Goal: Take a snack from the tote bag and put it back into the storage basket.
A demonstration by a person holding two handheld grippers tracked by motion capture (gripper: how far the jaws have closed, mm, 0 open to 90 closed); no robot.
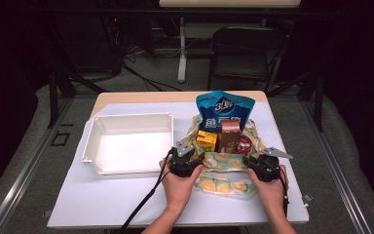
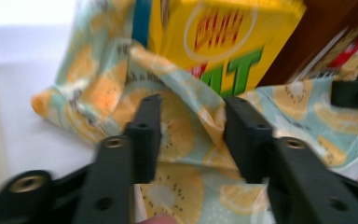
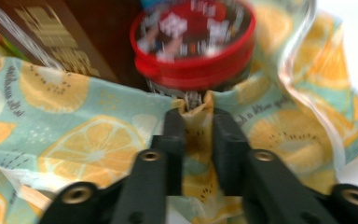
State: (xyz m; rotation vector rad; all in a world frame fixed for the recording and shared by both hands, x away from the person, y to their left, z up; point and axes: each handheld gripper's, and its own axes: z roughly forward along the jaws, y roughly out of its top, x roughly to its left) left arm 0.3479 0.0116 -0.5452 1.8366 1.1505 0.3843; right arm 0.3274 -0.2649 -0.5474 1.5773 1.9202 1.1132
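done: right tongs (image 3: 196, 121) clamped on fruit-print bag (image 1: 224, 181) rim | left tongs (image 2: 193, 123) apart around rim fold, unclamped | left: snacks in bag, white tray (image 1: 129, 146) bare

Right gripper (image 3: 199, 135) pinching a raised fold of the fruit-print cloth (image 3: 93, 140), fingers (image 3: 173, 140) pressed close on both sides of it. Red-lidded tub (image 3: 193, 44) directly behind the fold, touching the cloth edge. Brown carton (image 3: 70, 32) just left of the tub. White counter (image 3: 354, 28) at far right.
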